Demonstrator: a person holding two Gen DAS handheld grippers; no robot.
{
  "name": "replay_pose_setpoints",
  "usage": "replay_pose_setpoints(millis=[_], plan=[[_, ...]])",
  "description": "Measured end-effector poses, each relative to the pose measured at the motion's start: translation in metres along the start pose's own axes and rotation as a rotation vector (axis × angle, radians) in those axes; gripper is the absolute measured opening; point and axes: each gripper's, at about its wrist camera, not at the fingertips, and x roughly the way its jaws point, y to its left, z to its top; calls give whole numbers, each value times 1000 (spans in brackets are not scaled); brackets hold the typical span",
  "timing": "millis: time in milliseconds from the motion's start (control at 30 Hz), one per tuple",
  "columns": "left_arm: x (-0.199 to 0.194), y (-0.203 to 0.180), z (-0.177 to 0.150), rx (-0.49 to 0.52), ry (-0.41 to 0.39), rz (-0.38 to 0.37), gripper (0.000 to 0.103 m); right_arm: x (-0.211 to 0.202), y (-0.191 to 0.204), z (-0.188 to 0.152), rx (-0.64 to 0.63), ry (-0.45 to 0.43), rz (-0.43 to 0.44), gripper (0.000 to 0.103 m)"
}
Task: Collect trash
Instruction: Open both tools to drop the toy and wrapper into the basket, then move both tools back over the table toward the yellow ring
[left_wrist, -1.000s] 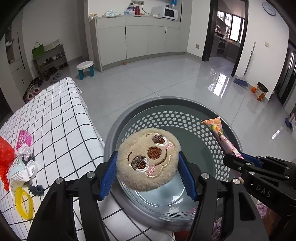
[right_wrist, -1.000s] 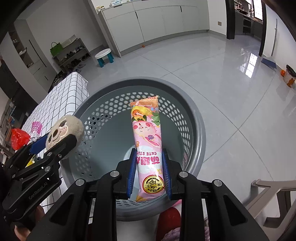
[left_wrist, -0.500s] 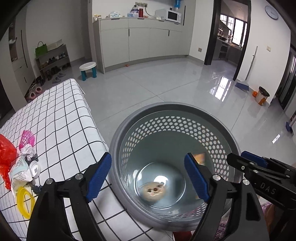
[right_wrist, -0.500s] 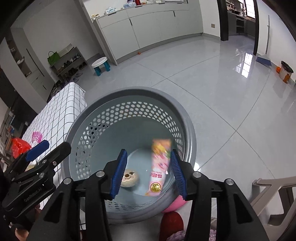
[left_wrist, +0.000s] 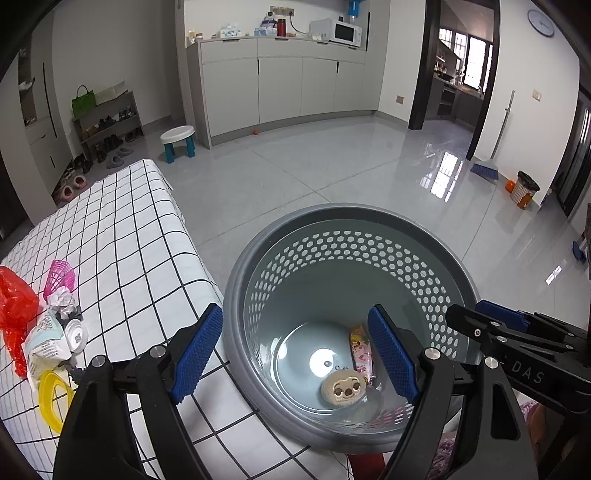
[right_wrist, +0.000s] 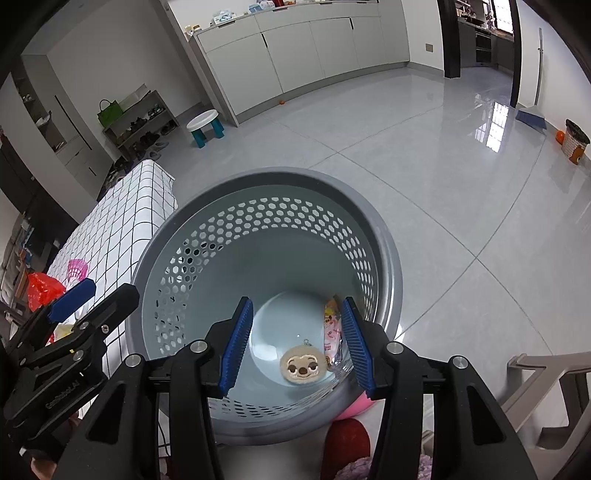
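Note:
A grey perforated basket (left_wrist: 258, 266) (right_wrist: 388, 251) stands on the floor beside the table. On its bottom lie a round beige plush face (left_wrist: 344, 388) (right_wrist: 303, 366) and a pink snack wrapper (left_wrist: 361, 347) (right_wrist: 332, 328). My left gripper (left_wrist: 295, 354) hovers open above the basket's near rim, nothing between its blue pads. My right gripper (right_wrist: 297, 345) hangs open over the basket too, empty. More trash sits on the checked tablecloth (left_wrist: 122, 236): a red bag (left_wrist: 14, 299), a pink cup (left_wrist: 59, 273), crumpled paper (left_wrist: 61, 295), a white wrapper (left_wrist: 46, 338), a yellow ring (left_wrist: 51, 395).
Glossy grey floor stretches beyond the basket to white cabinets (left_wrist: 280, 88). A small stool (left_wrist: 178, 142), a shoe rack (left_wrist: 107, 125), a broom (left_wrist: 487, 168) and a small bin (left_wrist: 524, 188) stand far off. A grey chair frame (right_wrist: 546, 384) is at the right.
Both grippers opened. The plush face dropped from the left gripper and the snack wrapper from the right; both now lie on the basket's bottom.

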Motion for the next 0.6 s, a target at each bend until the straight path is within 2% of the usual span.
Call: replay_pose_setpoints(millis=[167,433,600], plan=[[-5,4,-2,-5,-5,9,79,0,5,-1,-15,-2,4,52],[-16,11,-8,-20,-10,27,81,0,11,-1,-19,-5,17,53],[-28,23,-11,-36,-23,42,83,0,23,-2,-46,-13,26,59]])
